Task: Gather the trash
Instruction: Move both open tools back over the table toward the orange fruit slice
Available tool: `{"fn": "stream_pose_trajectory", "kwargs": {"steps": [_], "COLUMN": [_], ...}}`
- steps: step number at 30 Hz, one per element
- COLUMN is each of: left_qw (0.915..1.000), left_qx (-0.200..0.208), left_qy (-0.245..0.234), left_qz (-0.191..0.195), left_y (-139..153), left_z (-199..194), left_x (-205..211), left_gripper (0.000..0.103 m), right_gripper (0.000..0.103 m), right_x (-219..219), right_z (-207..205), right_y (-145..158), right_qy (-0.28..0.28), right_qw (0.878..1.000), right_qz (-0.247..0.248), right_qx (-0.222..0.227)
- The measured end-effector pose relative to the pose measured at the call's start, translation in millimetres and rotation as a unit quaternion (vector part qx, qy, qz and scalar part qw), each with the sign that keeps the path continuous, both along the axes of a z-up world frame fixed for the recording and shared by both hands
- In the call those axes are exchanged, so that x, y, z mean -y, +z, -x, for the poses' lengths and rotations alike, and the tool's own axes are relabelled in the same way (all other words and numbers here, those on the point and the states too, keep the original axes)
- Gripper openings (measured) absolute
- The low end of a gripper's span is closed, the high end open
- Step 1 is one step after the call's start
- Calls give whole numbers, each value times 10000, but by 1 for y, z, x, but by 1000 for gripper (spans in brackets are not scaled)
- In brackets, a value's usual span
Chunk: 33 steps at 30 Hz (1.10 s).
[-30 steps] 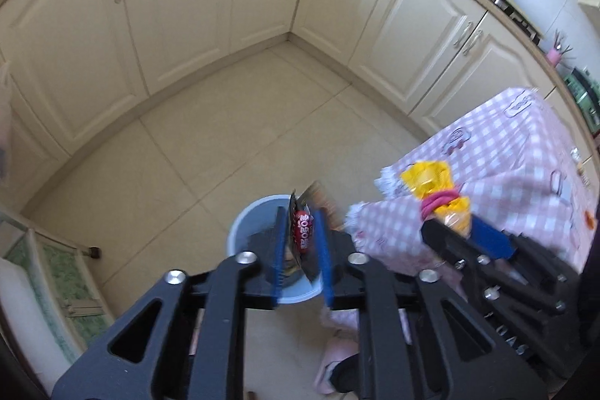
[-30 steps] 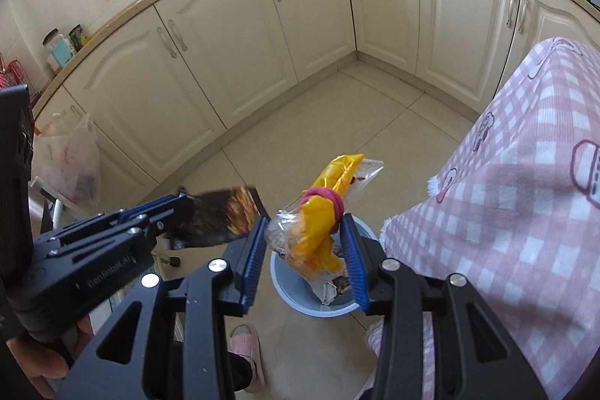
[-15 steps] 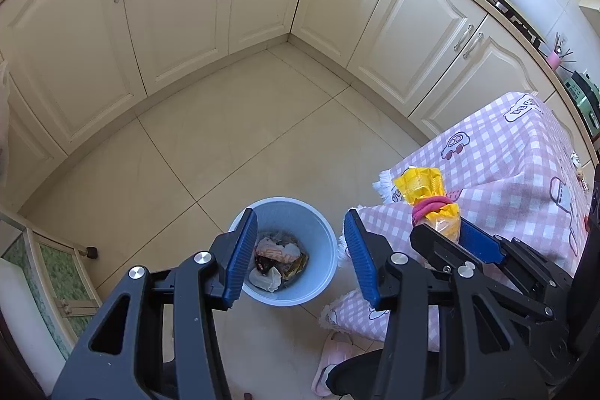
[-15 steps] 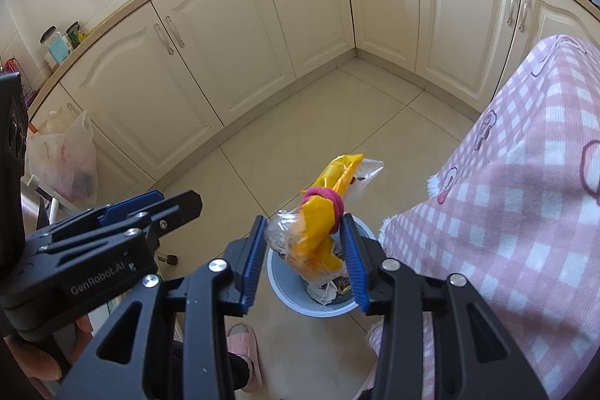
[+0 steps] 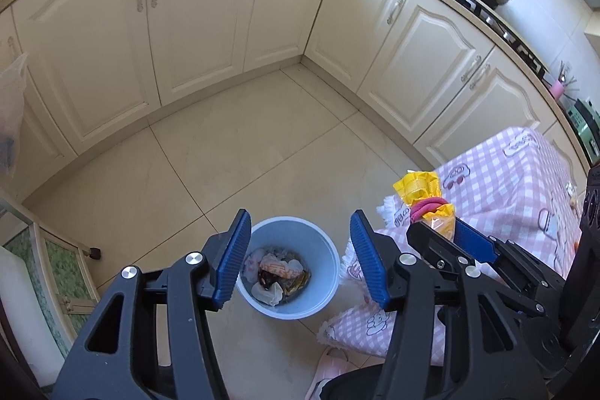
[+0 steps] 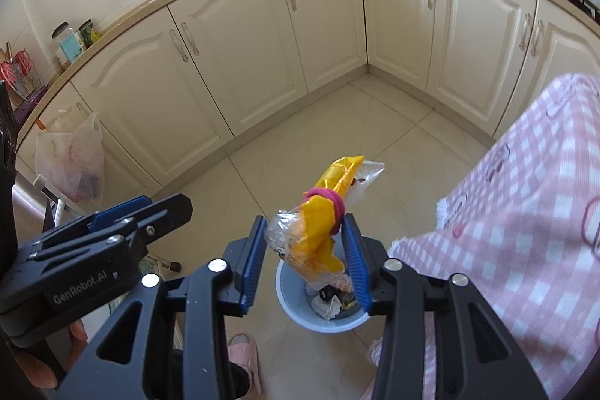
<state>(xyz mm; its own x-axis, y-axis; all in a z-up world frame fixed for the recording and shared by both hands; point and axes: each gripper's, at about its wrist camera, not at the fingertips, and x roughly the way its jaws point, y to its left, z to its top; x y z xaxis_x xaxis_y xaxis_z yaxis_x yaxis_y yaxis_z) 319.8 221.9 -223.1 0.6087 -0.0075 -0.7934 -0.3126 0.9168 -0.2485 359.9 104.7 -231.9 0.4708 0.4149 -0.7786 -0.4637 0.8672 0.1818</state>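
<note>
A pale blue bin [image 5: 322, 250] stands on the tiled floor beside the table, with several wrappers [image 5: 277, 274] lying in it. My left gripper [image 5: 300, 255] hangs above the bin, its jaws opening with nothing between them. My right gripper [image 6: 305, 255] is shut on a yellow and clear plastic bag [image 6: 318, 231] tied with a pink band, held over the same bin [image 6: 288, 298]. In the left wrist view the bag [image 5: 425, 192] and right gripper [image 5: 446, 231] sit at the right.
A table under a pink checked cloth [image 5: 506, 182] fills the right side. Cream cabinets [image 5: 195, 17] line the far walls. A full plastic bag [image 6: 71, 160] hangs at the left. A pink slipper [image 6: 245, 358] lies on the floor by the bin.
The left gripper let go of a dark snack wrapper, which fell into the bin, and its jaws spread wide. The right gripper kept its hold on the yellow bag.
</note>
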Motion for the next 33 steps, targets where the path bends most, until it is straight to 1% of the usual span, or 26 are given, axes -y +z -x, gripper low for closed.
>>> {"fn": "stream_pose_trajectory", "kwargs": {"steps": [2,6,12,15,20,21,25,29,33], "left_qw": [10000,9999,9993,9980,9934,9918,9854,9748,9618], "left_qx": [38,119,300,470,785,872,1048,1119,1097], "left_qy": [30,26,-212,-416,-827,-922,-1328,-1909,-2481], "left_qz": [10,3,-24,-59,-129,-145,-191,-291,-367], "left_y": [3,10,30,46,75,81,98,110,114], "left_z": [1,5,10,14,22,24,26,23,17], "left_x": [-1,3,25,44,86,97,137,194,255], "left_gripper": [56,58,58,58,59,61,61,61,61], "right_gripper": [43,50,50,50,50,50,50,50,50], "right_x": [-1,5,30,52,107,119,175,244,302], "right_z": [-2,-1,13,23,41,45,60,77,90], "right_y": [4,13,36,54,91,97,117,128,128], "right_qy": [-11,-79,-258,-431,-833,-916,-1316,-1908,-2423], "right_qw": [10000,9998,9989,9973,9918,9906,9835,9718,9598], "right_qz": [12,9,-52,-85,-153,-171,-194,-114,-49], "right_qx": [53,202,387,584,952,1006,1225,1381,1417]}}
